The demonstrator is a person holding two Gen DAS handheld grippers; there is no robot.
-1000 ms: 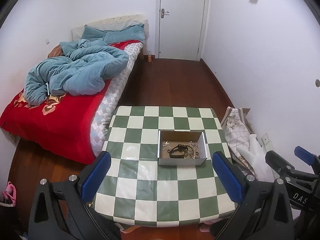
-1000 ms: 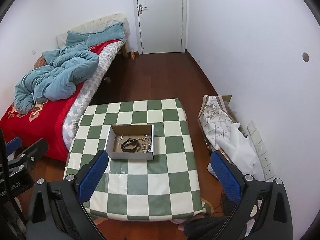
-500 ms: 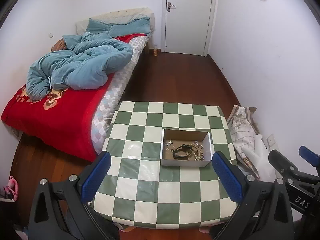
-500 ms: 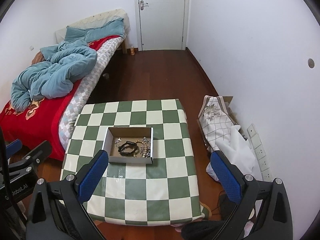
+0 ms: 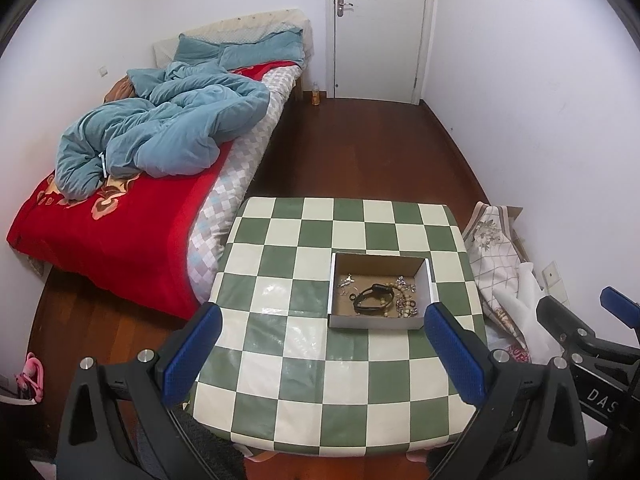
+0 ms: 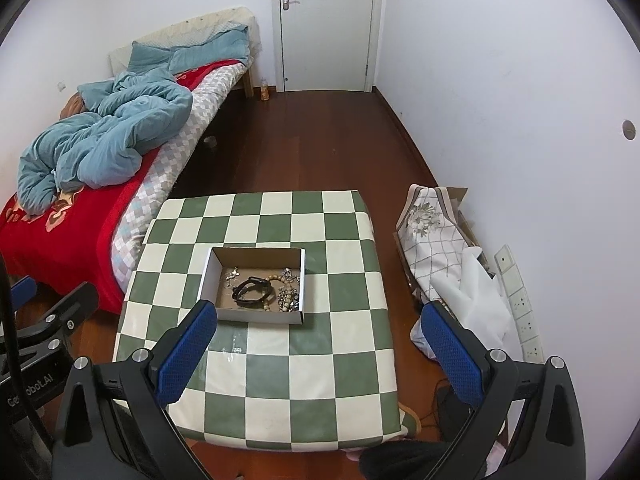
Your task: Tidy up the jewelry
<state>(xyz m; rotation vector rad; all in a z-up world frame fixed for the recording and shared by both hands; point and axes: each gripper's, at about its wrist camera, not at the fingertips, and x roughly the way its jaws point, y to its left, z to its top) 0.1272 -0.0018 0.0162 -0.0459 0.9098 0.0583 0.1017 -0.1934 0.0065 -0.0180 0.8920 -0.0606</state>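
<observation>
Scene: a square bench (image 5: 344, 384) draped in a green-and-cream checked cloth, with a shallow open cardboard box (image 5: 379, 322) standing on it, right of the cloth's middle in the left wrist view.
Jewelry: every piece in view lies inside the cardboard box; a black strap-like band (image 5: 370, 299) sits near the box's middle, pale bead strings (image 5: 404, 304) lie to its right and small silver pieces (image 5: 347, 281) to its left.
Arrangement: the pieces lie loose and partly overlapping on the box floor (image 6: 256, 292); no dividers show.
Bench around the box: no jewelry visible on the cloth.
Left gripper (image 5: 320, 356): blue-padded fingers spread wide, nothing between them, held above the near edge of the bench and well short of the box.
Right gripper (image 6: 316, 354): likewise spread wide and holding nothing, above the near edge, the box just beyond its left finger.
Progress, as a judgement: the jewelry is gathered in the box, which would fit a finished collecting job; equally it would fit a jumble waiting to be sorted out of the box. The pictures do not settle which.
</observation>
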